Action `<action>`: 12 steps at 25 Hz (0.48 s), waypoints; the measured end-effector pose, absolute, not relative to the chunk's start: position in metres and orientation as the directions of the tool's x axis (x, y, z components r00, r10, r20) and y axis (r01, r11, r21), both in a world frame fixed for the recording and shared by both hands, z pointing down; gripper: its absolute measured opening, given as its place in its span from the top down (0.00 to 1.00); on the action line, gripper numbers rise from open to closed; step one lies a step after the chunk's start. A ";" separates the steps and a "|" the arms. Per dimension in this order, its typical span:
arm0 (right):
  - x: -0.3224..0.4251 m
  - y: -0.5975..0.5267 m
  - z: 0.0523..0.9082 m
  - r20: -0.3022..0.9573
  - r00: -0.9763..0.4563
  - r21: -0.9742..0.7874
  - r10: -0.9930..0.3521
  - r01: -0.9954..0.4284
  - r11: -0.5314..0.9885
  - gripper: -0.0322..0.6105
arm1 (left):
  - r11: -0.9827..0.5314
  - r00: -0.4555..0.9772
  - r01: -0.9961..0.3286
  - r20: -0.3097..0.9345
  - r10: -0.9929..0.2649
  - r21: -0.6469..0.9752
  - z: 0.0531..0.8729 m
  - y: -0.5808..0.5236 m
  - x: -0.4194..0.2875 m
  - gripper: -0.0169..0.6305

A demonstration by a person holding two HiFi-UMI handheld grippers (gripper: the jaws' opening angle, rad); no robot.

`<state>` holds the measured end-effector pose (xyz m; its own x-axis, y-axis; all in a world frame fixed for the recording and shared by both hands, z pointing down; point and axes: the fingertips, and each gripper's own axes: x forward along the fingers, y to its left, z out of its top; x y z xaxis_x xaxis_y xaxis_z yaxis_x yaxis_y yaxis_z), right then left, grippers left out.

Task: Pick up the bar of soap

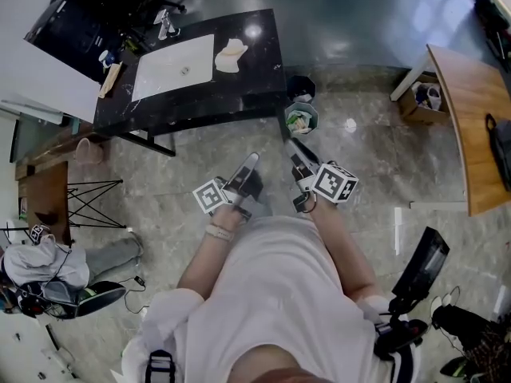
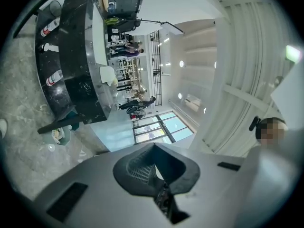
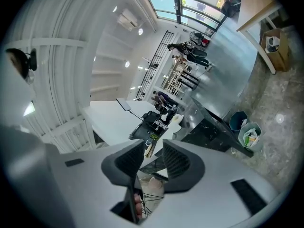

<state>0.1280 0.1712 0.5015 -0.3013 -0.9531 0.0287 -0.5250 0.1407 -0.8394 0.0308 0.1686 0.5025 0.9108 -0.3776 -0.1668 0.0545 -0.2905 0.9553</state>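
Head view: a person is standing on the stone floor, well apart from the black counter [image 1: 263, 62].
Soap: a pale lump [image 1: 231, 55] is lying on the counter just beside the white sink [image 1: 174, 67]. It is probably the bar, though it is too small to be sure.
Left gripper [image 1: 251, 163]: the pads are pressing together with nothing between them.
Right gripper [image 1: 292, 145]: the jaws are standing a little apart, holding nothing.
Step in hand: approaching the counter; neither gripper is near the soap yet.
Doing it well: walking close first, spreading the jaws wider than the bar, lowering over its narrow sides, and squeezing gently, since soap is likely slippery.
Hazard: a bin [image 1: 302, 118] is sitting by the counter's corner, near the walking path.
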 end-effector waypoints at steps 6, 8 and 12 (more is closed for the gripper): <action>0.126 0.148 0.509 0.040 -0.303 -0.844 -0.952 -0.520 0.129 0.74 | -0.271 0.908 0.050 -0.157 -0.389 0.961 0.511 0.142 0.028 0.96; 0.126 0.138 0.514 0.050 -0.301 -0.845 -0.952 -0.521 0.120 0.74 | -0.264 0.909 0.054 -0.156 -0.386 0.963 0.514 0.133 0.029 0.96; 0.124 0.122 0.518 0.061 -0.299 -0.845 -0.952 -0.523 0.109 0.74 | -0.248 0.909 0.053 -0.150 -0.389 0.967 0.521 0.116 0.025 0.96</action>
